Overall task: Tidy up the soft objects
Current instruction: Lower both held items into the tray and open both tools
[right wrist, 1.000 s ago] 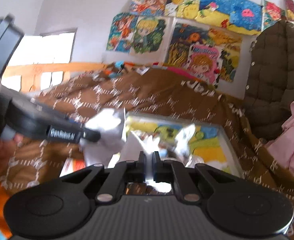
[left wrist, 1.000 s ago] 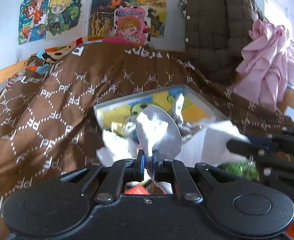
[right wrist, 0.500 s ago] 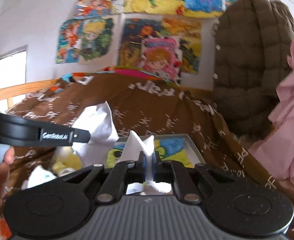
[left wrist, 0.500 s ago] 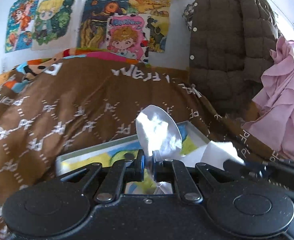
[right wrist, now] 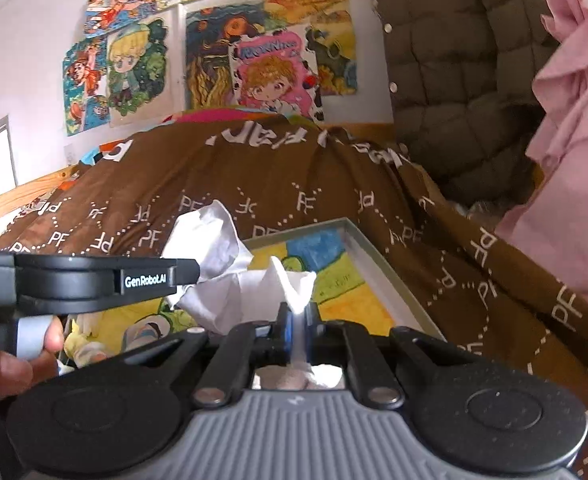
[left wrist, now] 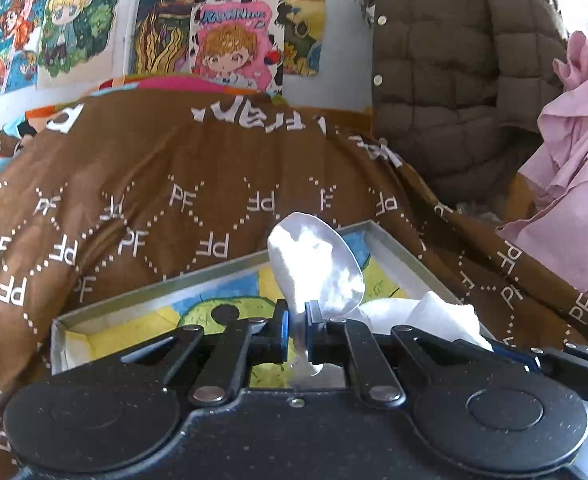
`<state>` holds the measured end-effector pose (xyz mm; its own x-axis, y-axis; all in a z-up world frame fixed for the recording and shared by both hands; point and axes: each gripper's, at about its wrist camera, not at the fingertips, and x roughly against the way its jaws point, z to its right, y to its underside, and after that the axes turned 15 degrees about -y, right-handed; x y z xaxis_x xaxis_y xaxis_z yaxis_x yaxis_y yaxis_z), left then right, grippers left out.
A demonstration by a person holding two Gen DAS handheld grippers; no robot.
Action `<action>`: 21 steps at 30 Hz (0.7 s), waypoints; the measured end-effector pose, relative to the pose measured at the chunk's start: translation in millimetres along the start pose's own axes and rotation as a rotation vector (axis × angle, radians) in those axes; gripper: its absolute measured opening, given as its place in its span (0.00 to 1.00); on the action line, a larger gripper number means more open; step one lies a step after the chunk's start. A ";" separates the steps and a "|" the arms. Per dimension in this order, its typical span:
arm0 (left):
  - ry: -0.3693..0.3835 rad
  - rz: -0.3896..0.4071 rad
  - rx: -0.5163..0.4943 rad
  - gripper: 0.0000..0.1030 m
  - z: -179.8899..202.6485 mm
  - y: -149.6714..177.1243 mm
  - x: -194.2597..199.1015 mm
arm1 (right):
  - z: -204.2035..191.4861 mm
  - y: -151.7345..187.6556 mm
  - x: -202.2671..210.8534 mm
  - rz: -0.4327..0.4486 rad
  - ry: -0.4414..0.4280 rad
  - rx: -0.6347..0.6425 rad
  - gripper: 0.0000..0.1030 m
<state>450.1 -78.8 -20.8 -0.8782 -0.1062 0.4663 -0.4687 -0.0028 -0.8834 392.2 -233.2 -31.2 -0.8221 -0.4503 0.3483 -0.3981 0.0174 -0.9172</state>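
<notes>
My left gripper [left wrist: 298, 314] is shut on a white soft cloth [left wrist: 314, 268] whose rounded flap stands up above the fingers. My right gripper [right wrist: 298, 316] is shut on another part of the white cloth [right wrist: 294, 284]. Both hold it above a shallow grey tray [left wrist: 221, 270] with a colourful cartoon lining, lying on the brown patterned blanket [left wrist: 173, 184]. In the right wrist view the left gripper [right wrist: 191, 274] comes in from the left with crumpled white cloth [right wrist: 209, 240] at its tip. The tray rim also shows in the right wrist view [right wrist: 378, 256].
A brown quilted jacket [left wrist: 454, 72] and a pink garment [left wrist: 574, 168] hang at the right. Cartoon posters [left wrist: 229, 32] cover the wall behind the bed. Yellow soft items [right wrist: 89, 344] lie at the tray's left part. A wooden bed rail [right wrist: 25, 196] runs at left.
Both grippers have lifted the white cloth up from the pile in the tray and moved slightly; the tray now sits lower in both views. Both stay shut.
</notes>
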 end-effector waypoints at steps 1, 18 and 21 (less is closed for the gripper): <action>-0.002 -0.014 0.001 0.08 1.0 1.3 -2.5 | 2.1 0.4 -0.7 -0.004 0.001 -0.011 0.07; -0.028 -0.143 -0.042 0.17 17.2 2.1 -16.4 | 45.7 7.8 -11.0 -0.060 0.003 -0.250 0.31; -0.040 -0.138 -0.059 0.18 18.1 2.1 -12.3 | 45.7 6.7 -9.1 -0.060 0.011 -0.243 0.41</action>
<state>461.6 -95.5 -29.3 -0.8010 -0.1487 0.5799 -0.5906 0.0378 -0.8061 415.6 -269.8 -49.4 -0.7976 -0.4477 0.4042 -0.5318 0.2058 -0.8215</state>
